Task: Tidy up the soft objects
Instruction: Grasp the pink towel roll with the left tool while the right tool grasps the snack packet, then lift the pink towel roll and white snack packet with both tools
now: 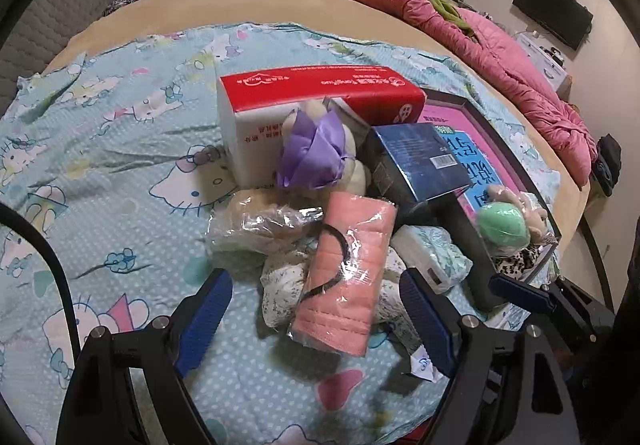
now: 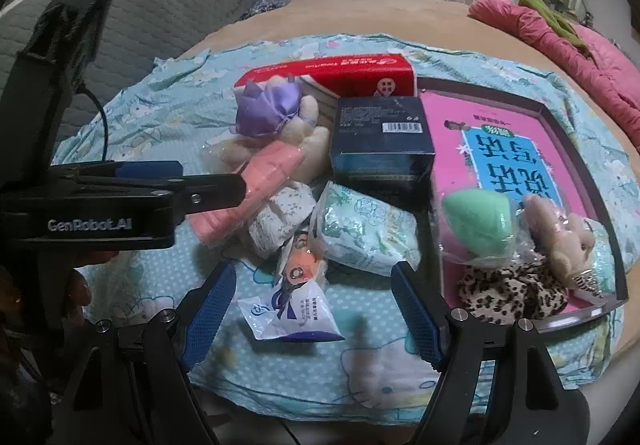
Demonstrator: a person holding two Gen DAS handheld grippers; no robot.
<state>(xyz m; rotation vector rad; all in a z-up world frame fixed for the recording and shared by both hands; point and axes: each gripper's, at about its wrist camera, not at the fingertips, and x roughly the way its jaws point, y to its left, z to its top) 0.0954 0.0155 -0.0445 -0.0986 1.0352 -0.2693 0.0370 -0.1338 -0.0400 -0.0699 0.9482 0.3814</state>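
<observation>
Pink cloth roll (image 1: 344, 277) in crinkly plastic, lower centre of frame, atop soft pile on cartoon sheet (image 1: 120, 149). Left gripper (image 1: 316, 319) jaws wide, empty, straddling it. Right gripper (image 2: 312, 315) also wide, empty, over white sachet (image 2: 288, 313). Risk: slick wrap slips, pile topples, grippers bump, imo.

**A:** So where are your hands at right now?

**B:** Your left gripper (image 1: 316, 309) is tipped steeply down, blue pads spread wide, nothing pinched between them. Your right gripper (image 2: 312, 305) is pretty much the same deal: angled down, jaws wide apart, not clamped on anything.

**A:** Close together?

**B:** Yeah. From the right wrist camera you see the left gripper side-on at the left edge, with your hand (image 2: 76, 297) wrapped around its handle just below.
</observation>
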